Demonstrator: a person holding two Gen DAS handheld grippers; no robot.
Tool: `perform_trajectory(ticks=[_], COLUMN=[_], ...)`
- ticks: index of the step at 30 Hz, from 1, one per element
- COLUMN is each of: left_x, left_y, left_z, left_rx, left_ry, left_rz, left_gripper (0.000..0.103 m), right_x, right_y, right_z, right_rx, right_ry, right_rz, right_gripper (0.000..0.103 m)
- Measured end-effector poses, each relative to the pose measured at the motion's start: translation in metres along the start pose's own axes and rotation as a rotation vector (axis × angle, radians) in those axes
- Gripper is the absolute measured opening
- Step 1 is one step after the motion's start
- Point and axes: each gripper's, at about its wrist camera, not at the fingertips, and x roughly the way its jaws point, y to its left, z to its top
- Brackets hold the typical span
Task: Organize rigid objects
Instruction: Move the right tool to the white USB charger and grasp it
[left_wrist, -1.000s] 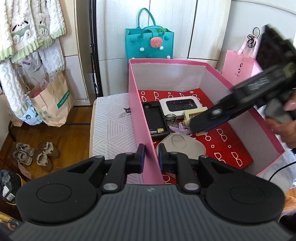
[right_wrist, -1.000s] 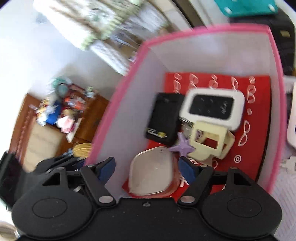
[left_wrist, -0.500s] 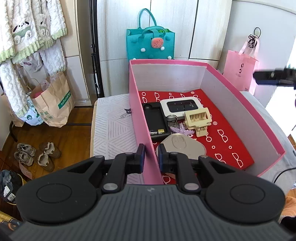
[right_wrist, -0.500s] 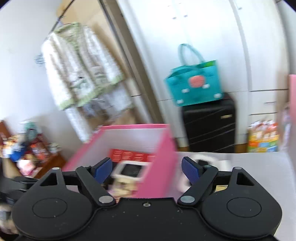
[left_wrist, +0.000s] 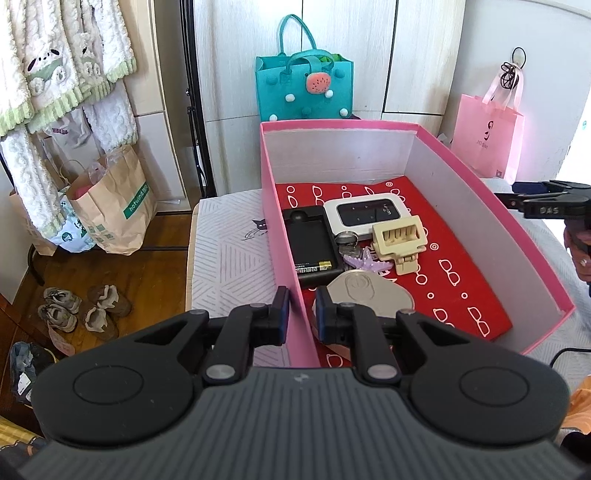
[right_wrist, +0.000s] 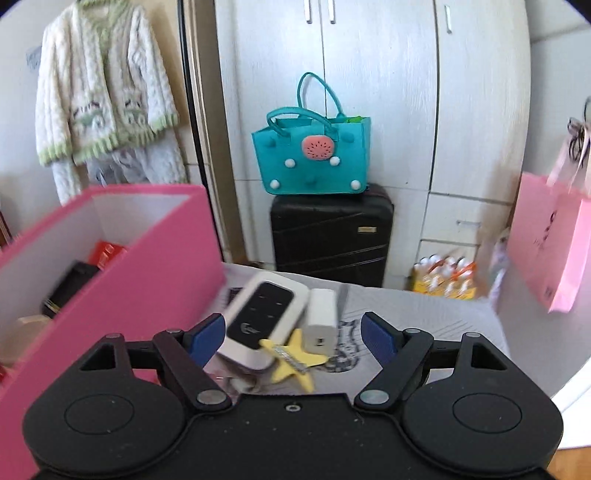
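A pink box (left_wrist: 491, 218) with a red patterned floor sits on a bed. My left gripper (left_wrist: 301, 314) is shut on its left wall, one pad on each side. Inside lie a black battery pack (left_wrist: 314, 243), a white pocket router (left_wrist: 367, 214), a beige claw clip (left_wrist: 400, 236), a purple star (left_wrist: 365, 264) and a round grey disc (left_wrist: 365, 291). My right gripper (right_wrist: 293, 328) hovers outside the box (right_wrist: 147, 266), its jaws wide and closing slightly on nothing. Below it lie a second white router (right_wrist: 264, 314), a white charger block (right_wrist: 321, 317) and a yellow star (right_wrist: 291, 360).
The bed cover (right_wrist: 406, 306) is pale with grey line patterns. A teal felt bag (right_wrist: 314, 151) rests on a black suitcase (right_wrist: 332, 232) by the wardrobe. A pink paper bag (right_wrist: 554, 243) hangs at right. Brown paper bags (left_wrist: 110, 206) and shoes (left_wrist: 85, 310) sit on the floor at left.
My right gripper pulled out of the box and swung to the right, ending over the loose items on the bed. The left gripper kept its hold on the box wall.
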Motion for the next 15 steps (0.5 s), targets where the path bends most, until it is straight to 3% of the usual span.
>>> perform_trajectory(ticks=[7,9,12,13,15], left_x=[-0.001,-0.001,-0.001,-0.001,-0.002], left_y=[-0.001,-0.001,-0.001,-0.001,0.001], left_z=[-0.001,-0.001,0.000,-0.001,0.000], left_rx=[0.005,0.008,0.012,0.010,0.003], left_ry=[-0.001,-0.001,-0.002,-0.002,-0.002], left_rz=[0.005,0.004,0.005,0.003,-0.004], left_gripper=[0.014,0.014,0.014,0.014,0.014], right_x=[0.020,0.024,0.033,0.035,0.037], right_y=[-0.006,-0.003,-0.008,-0.012,-0.024], right_z=[0.000,0.001,0.002,0.003,0.005], right_rx=[0.031,0.022,0.031,0.067,0.161], right_ry=[0.001,-0.015,-0.022,-0.016,0.005], right_rz=[0.045,0.022,-0.046,-0.063,-0.069], right_gripper=[0.080,0.077,0.060,0.046,0.046])
